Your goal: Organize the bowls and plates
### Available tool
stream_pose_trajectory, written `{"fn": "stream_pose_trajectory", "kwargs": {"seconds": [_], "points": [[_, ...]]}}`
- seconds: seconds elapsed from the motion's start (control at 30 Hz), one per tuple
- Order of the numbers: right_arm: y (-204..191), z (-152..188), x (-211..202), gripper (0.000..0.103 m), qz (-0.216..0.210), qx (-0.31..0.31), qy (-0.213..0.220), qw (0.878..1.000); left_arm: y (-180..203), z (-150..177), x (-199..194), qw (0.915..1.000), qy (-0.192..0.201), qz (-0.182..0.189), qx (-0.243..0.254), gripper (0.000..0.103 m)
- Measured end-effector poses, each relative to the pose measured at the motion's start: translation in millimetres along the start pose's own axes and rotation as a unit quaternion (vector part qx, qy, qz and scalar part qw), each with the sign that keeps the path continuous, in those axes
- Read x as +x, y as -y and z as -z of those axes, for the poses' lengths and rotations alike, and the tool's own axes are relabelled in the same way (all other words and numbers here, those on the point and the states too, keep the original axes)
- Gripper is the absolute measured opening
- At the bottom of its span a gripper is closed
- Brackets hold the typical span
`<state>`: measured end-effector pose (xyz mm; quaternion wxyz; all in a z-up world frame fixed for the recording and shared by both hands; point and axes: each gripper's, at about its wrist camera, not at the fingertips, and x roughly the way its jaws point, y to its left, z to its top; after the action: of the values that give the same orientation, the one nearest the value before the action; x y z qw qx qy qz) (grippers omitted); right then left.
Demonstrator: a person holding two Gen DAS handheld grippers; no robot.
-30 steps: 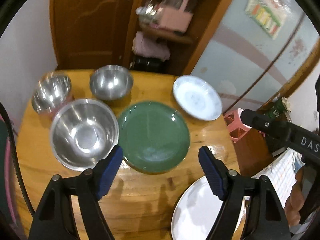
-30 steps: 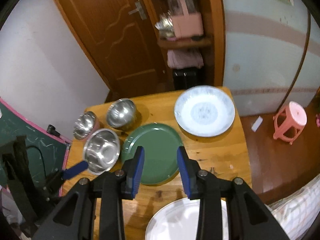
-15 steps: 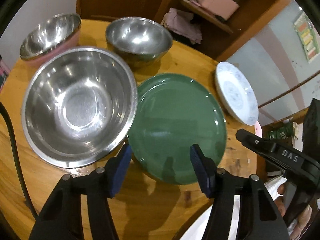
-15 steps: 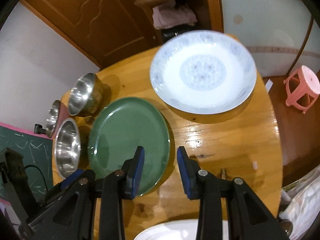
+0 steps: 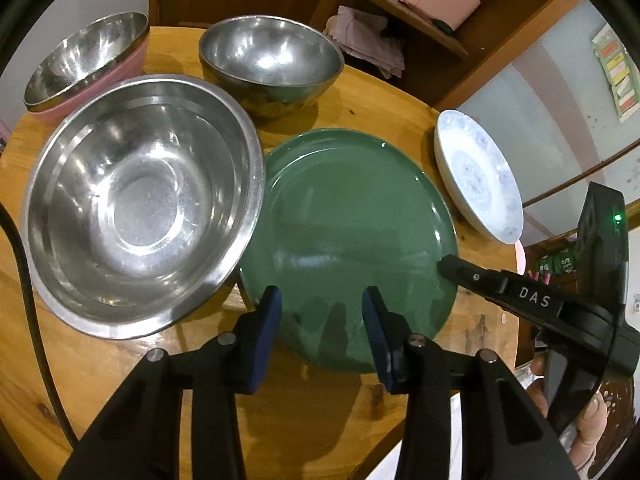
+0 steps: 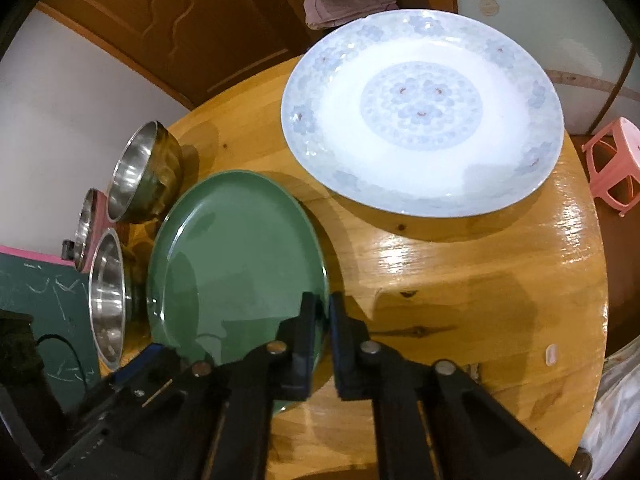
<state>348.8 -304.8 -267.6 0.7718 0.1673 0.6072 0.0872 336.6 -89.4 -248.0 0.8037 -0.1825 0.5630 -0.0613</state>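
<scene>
The right gripper [image 6: 323, 320] is clamped on the near right rim of the green plate [image 6: 236, 256], 1 pad above and 1 beside the edge; the left gripper [image 5: 320, 320] hangs over the plate's near edge, jaws closing, pads apart and not pressing it; the plate lies on the wooden table [image 6: 460, 300] between a large steel bowl [image 5: 140, 204] and a white flowered plate [image 6: 424, 112]; 2 smaller bowls sit behind.

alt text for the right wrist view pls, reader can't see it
The right tool is clamped shut on the near rim of a green plate on a round wooden table. A blue-patterned white plate lies beyond, three steel bowls at left.
</scene>
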Motion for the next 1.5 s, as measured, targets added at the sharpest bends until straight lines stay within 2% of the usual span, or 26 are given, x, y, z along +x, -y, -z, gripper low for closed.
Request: {"fn": "stream_pose_trajectory", "kwargs": {"seconds": [0.23,0.5,0.67,0.77,0.8,1.0,1.27,1.5], "points": [[10.6,11.0,-8.4,0.006,0.005,-0.008,-0.004,1.000,-6.1,0.5,-5.7,1.0000,0.000,-0.009,0.003,0.041],[39.3,16.9,-22.1,0.006,0.011,-0.001,-0.001,1.000,-10.3,-5.1,8.4,0.9991,-0.005,-0.042,0.008,0.041],[42.4,19.3,-24.4,0.006,0.013,-0.003,0.000,1.000,-1.8,-12.3,18.4,0.9981,-0.002,-0.055,0.027,0.039],[44.1,21.1,-25.8,0.006,0.014,-0.005,0.003,1.000,4.4,-14.3,25.3,0.9979,-0.008,-0.052,0.037,0.025],[44.3,21.4,-25.9,0.006,0.013,-0.005,0.003,1.000,7.3,-14.9,29.8,0.9977,-0.014,-0.052,0.041,0.015],[45.9,24.4,-28.4,0.006,0.016,-0.007,0.006,1.000,15.7,-11.9,31.7,0.9969,-0.016,-0.049,0.060,0.013],[43.7,30.8,-50.9,0.007,0.007,0.001,0.029,1.000,29.8,-11.8,-2.5,0.9955,0.013,-0.040,0.085,0.012],[27.4,52.8,-101.4,0.007,0.010,-0.005,0.075,0.997,44.8,1.6,-56.5,0.9919,0.054,-0.026,0.112,0.012]]}}
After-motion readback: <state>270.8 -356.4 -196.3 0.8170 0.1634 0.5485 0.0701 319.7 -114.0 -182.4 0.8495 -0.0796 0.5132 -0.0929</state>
